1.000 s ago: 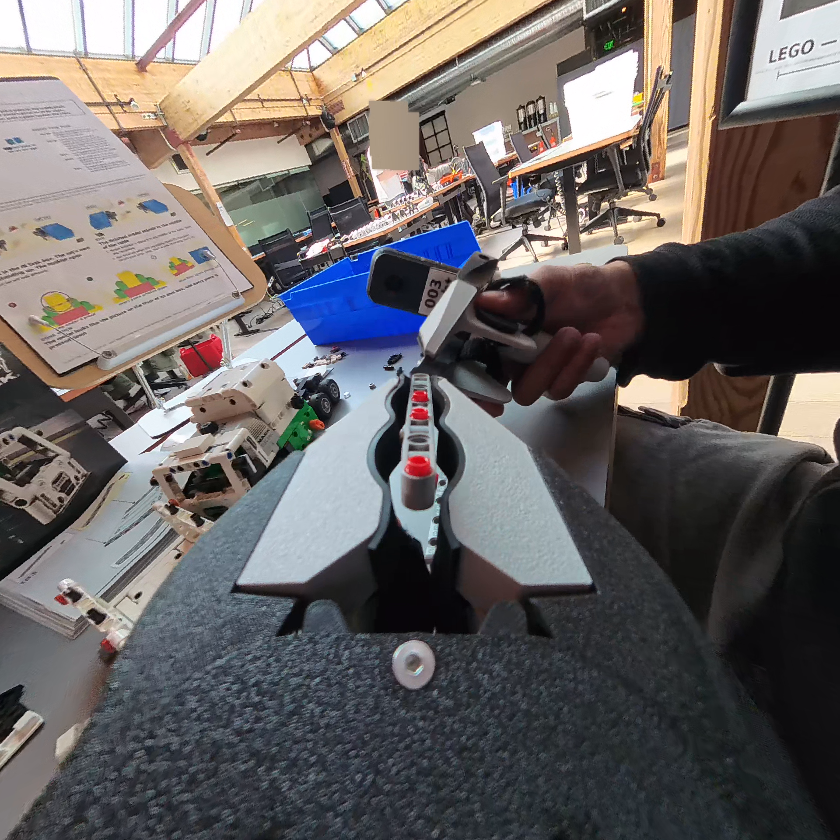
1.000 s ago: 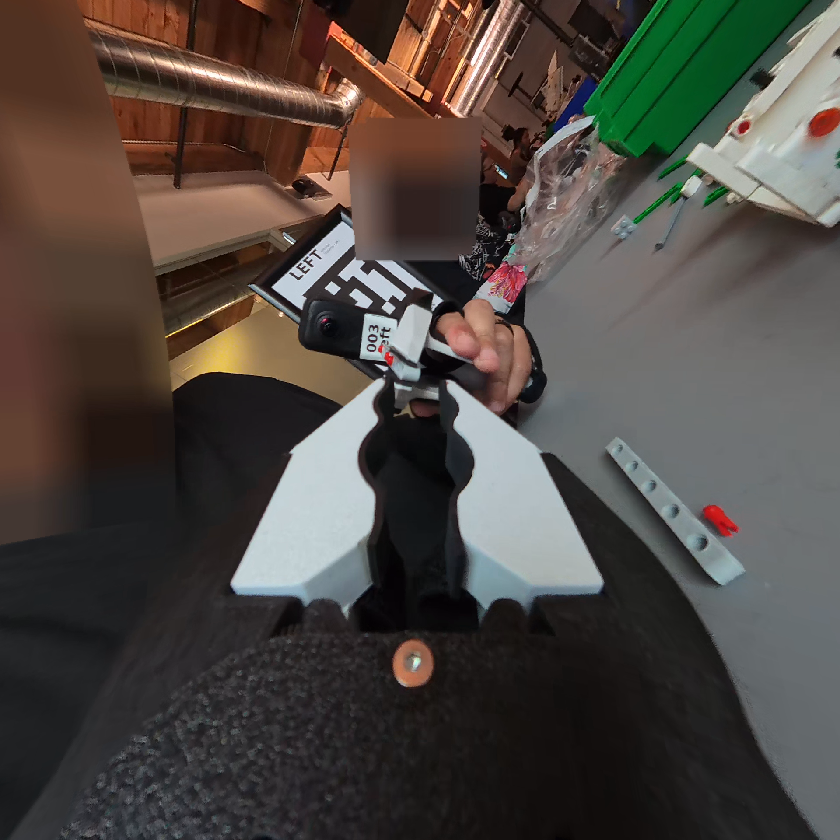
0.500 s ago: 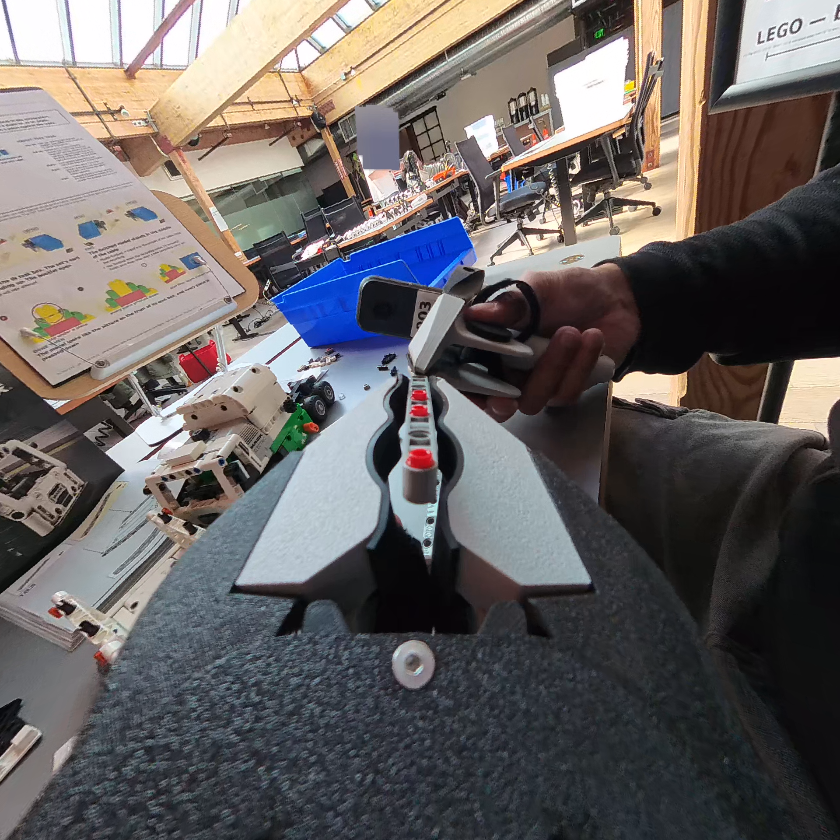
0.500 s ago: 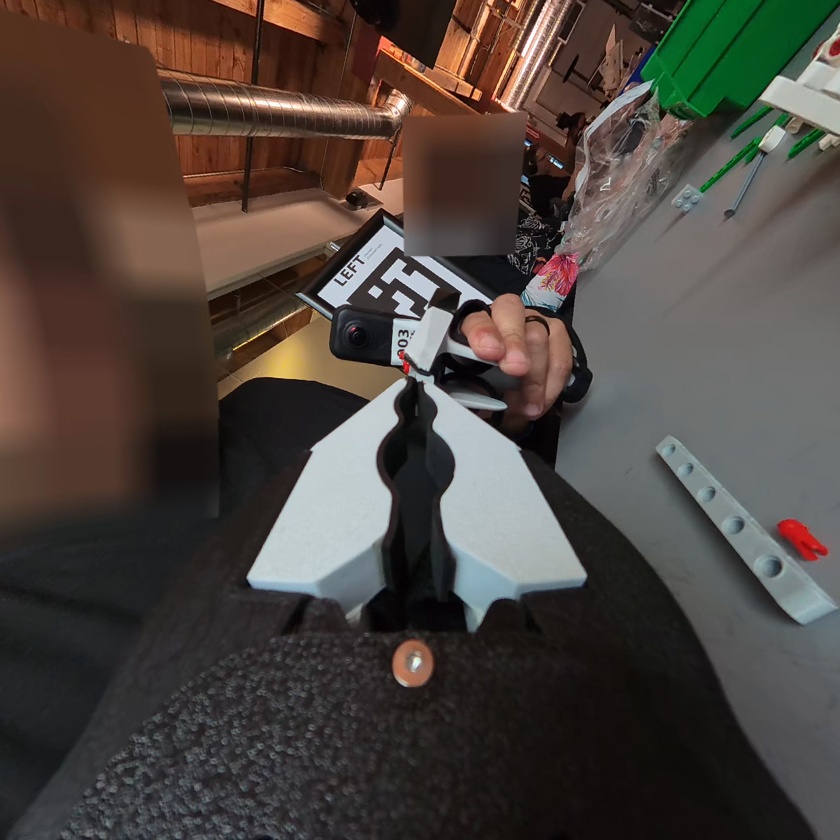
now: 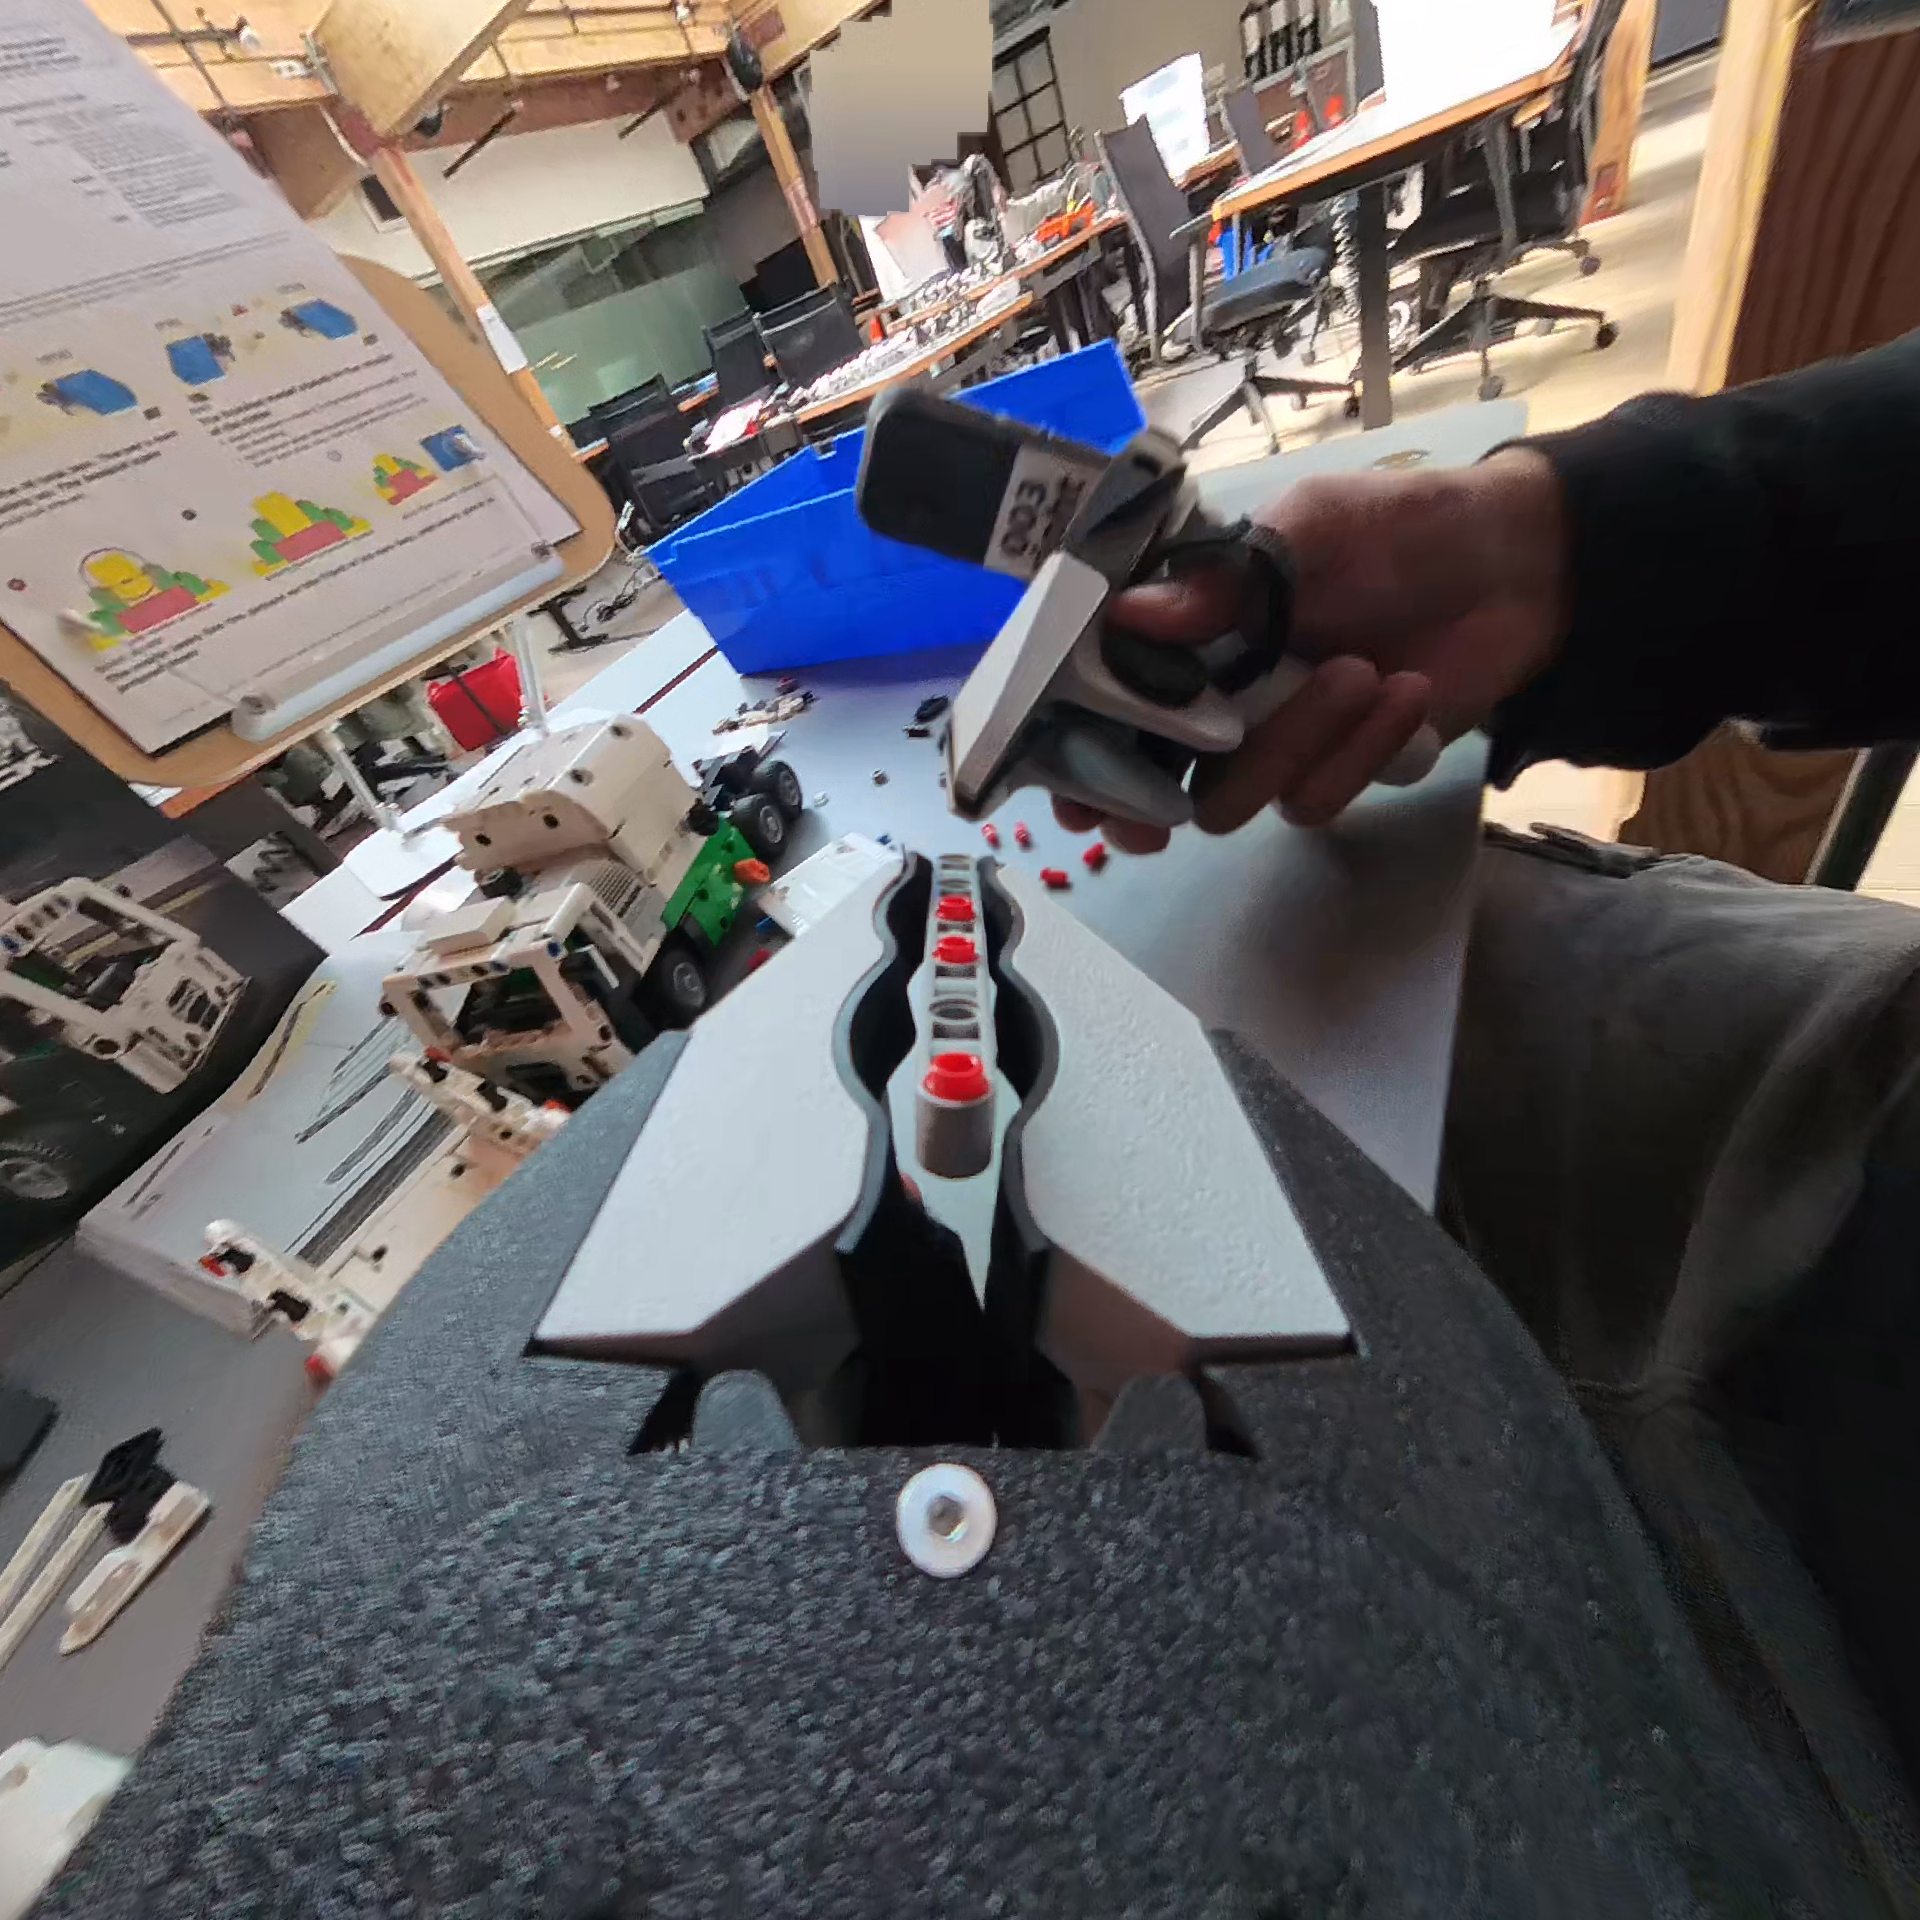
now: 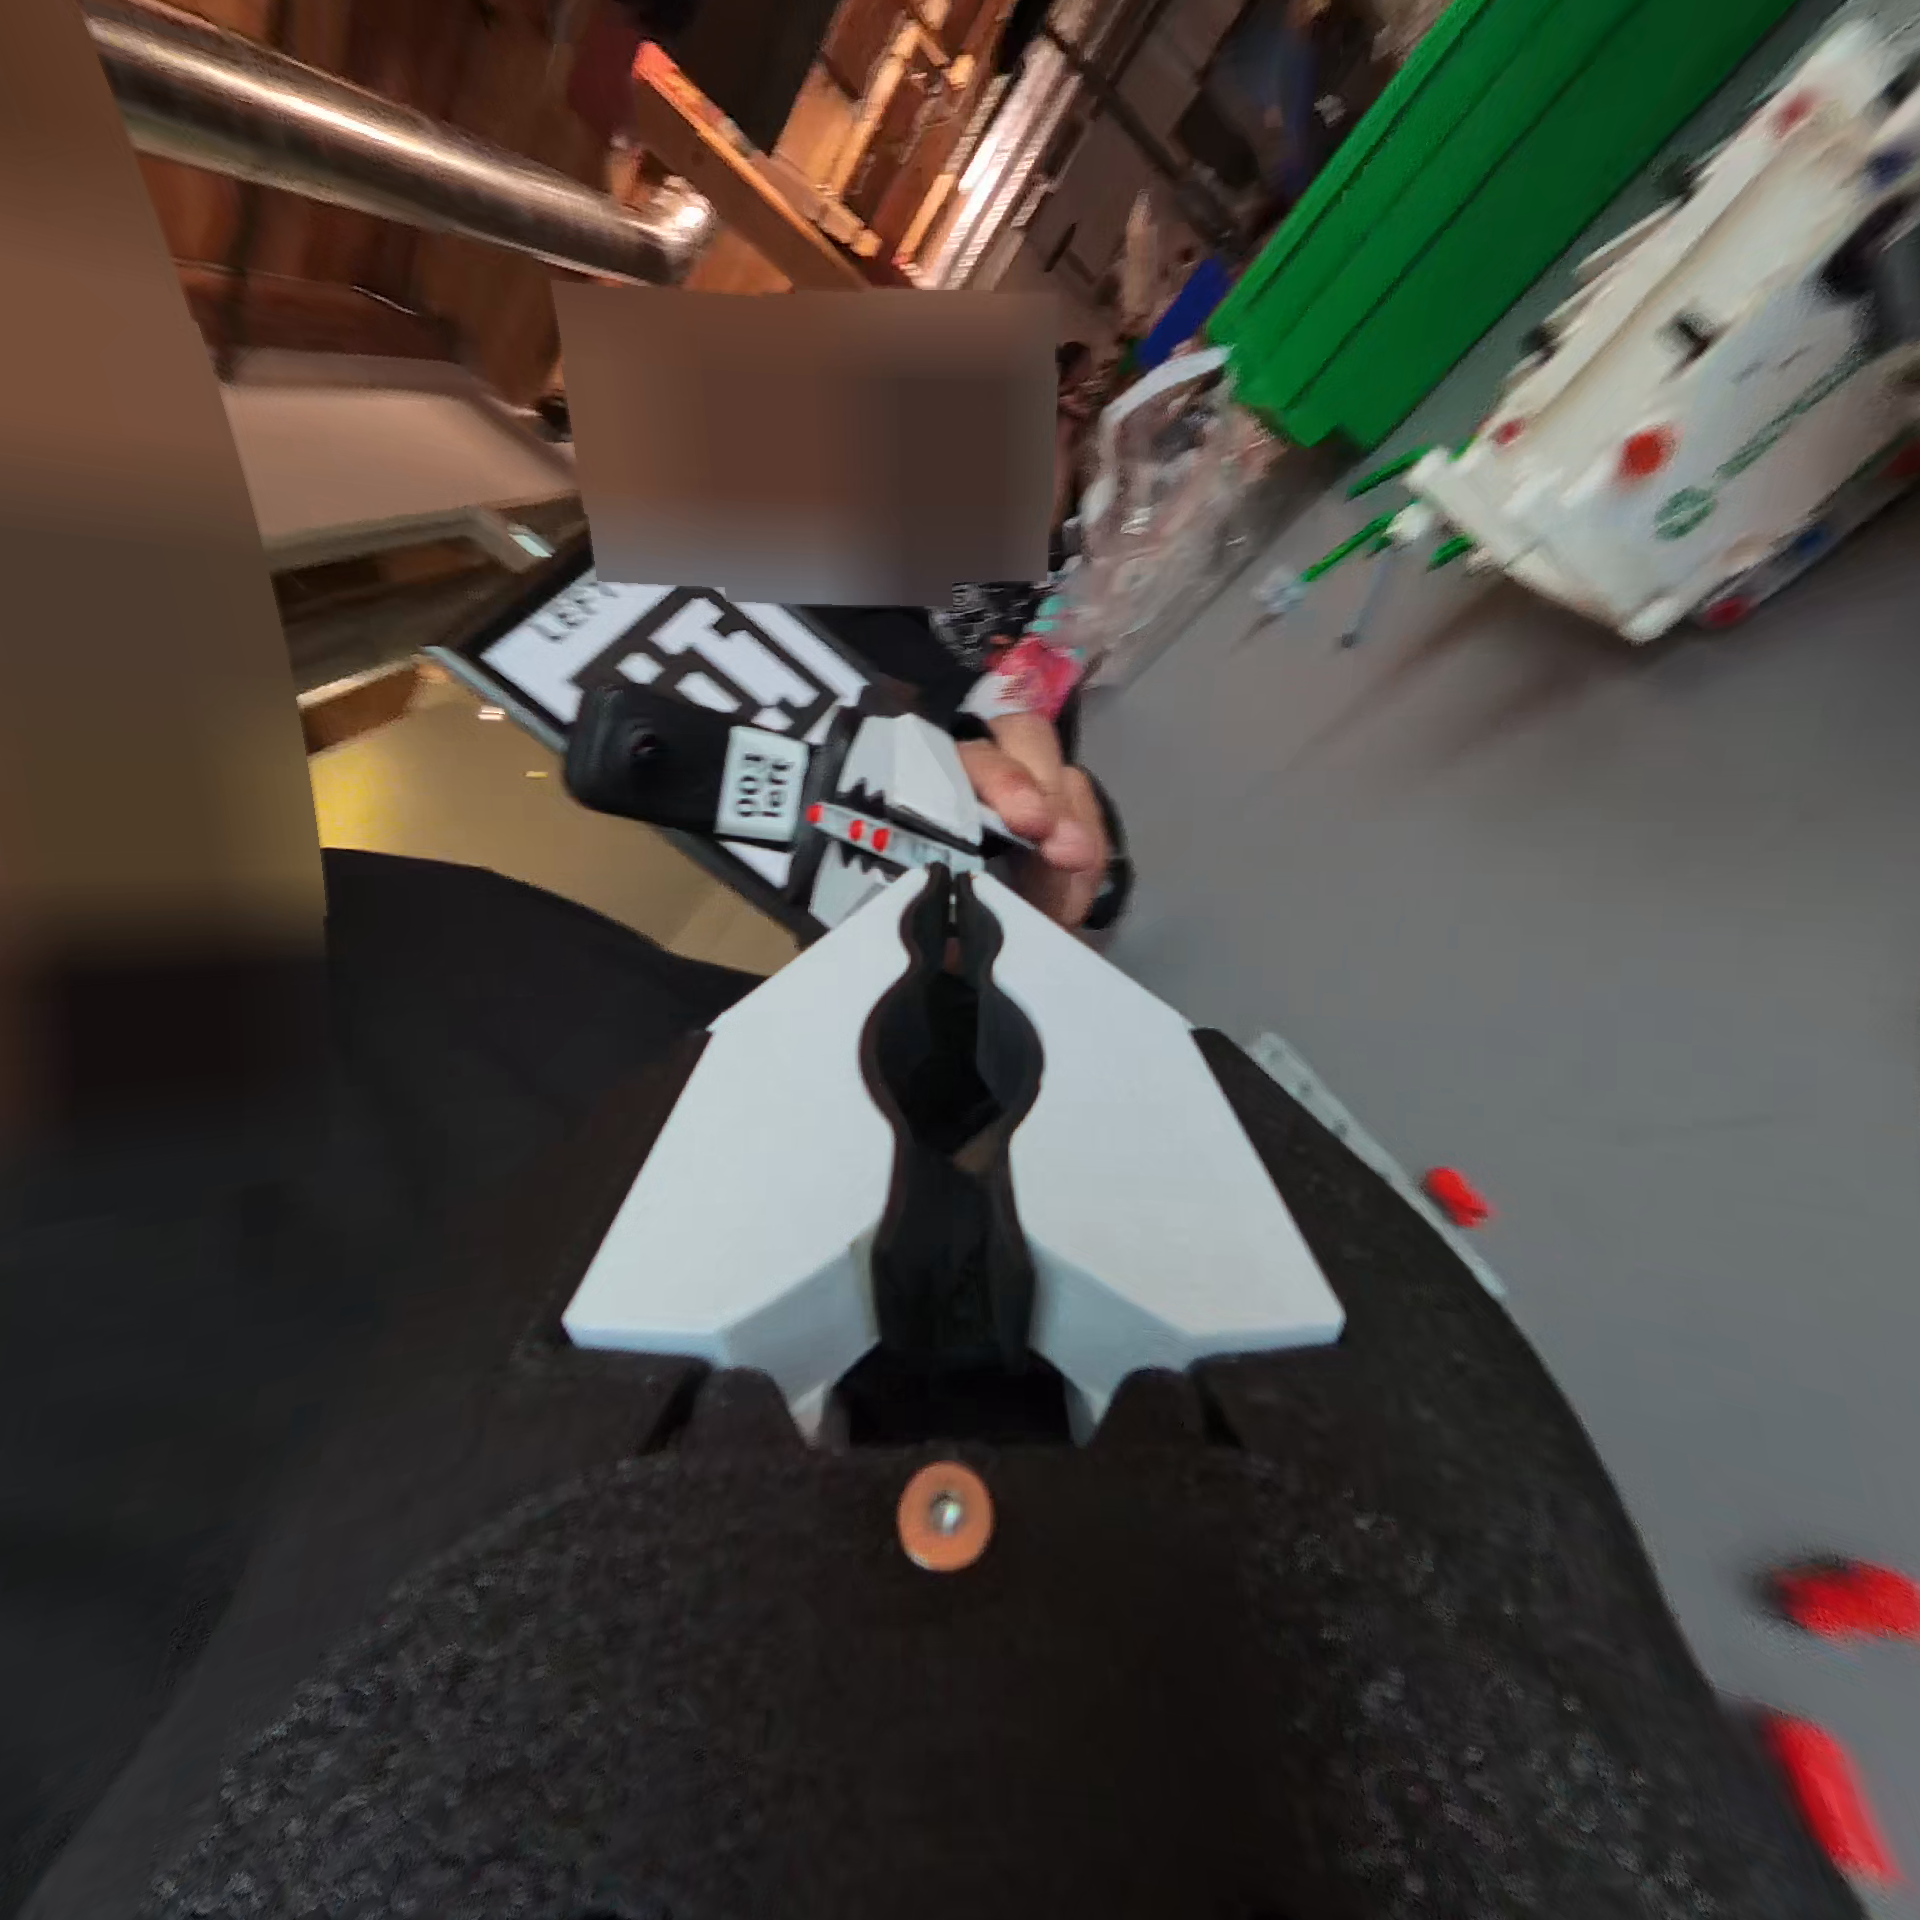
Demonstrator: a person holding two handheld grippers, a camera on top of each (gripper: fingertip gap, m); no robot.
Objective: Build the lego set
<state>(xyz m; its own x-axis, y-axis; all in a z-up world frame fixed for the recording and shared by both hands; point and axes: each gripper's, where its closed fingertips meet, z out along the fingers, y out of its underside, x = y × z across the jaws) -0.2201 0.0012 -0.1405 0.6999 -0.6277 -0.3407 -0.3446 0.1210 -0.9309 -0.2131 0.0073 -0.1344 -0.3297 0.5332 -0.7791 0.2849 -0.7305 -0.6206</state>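
My left gripper point(image 5: 954, 868) is shut on a light grey holed beam point(image 5: 954, 1023) that lies lengthwise between its pads. The beam carries two red pins near its far end and a red pin in a grey bush point(image 5: 956, 1127) nearer me. My right gripper point(image 6: 948, 883) has its fingers together, and I see nothing between the tips. In the left wrist view the right gripper point(image 5: 966, 800) hovers just above the beam's far end. In the right wrist view the left gripper point(image 6: 902, 840) with the beam point(image 6: 883, 834) is just beyond my right tips.
A part-built white and green truck point(image 5: 582, 831) stands left on the grey table point(image 5: 1299, 966). Behind it are a blue bin point(image 5: 831, 582) and an instruction sheet on a stand point(image 5: 208, 416). Loose red pins point(image 5: 1060, 878) lie nearby. A second grey beam point(image 6: 1304, 1086), a green bin point(image 6: 1455, 208) and a white model point(image 6: 1714, 364) also show. Less than 4 cm separates the two grippers' tips. Both grippers' tips are roughly 15 cm from the white model point(image 6: 1714, 364).
My right fingers went from a clear gap to closed. The right gripper rose slightly off the beam's far end. The left gripper tilted down, still holding the beam.
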